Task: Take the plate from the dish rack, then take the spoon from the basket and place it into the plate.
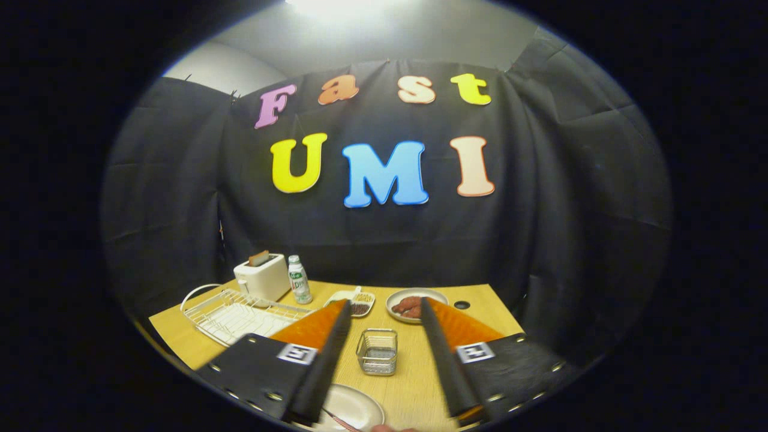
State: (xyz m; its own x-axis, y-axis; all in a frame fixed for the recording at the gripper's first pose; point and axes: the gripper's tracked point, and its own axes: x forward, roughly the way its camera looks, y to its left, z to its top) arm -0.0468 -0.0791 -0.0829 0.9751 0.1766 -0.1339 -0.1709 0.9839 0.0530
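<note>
While the plate (351, 407) already lies on the table (414, 384) close under the tool (384, 312), with what looks like the spoon (339, 422) resting across its near rim, the job seems almost finished. The risk I see is a careless pull-back: a finger could clip the rim or the wire basket (377, 351) just ahead between the fingers, and tip the spoon off. The tool stands wide open, holding nothing and touching nothing. The dish rack (237, 313) sits off to the left, bare of plates, near a toaster (262, 276).
</note>
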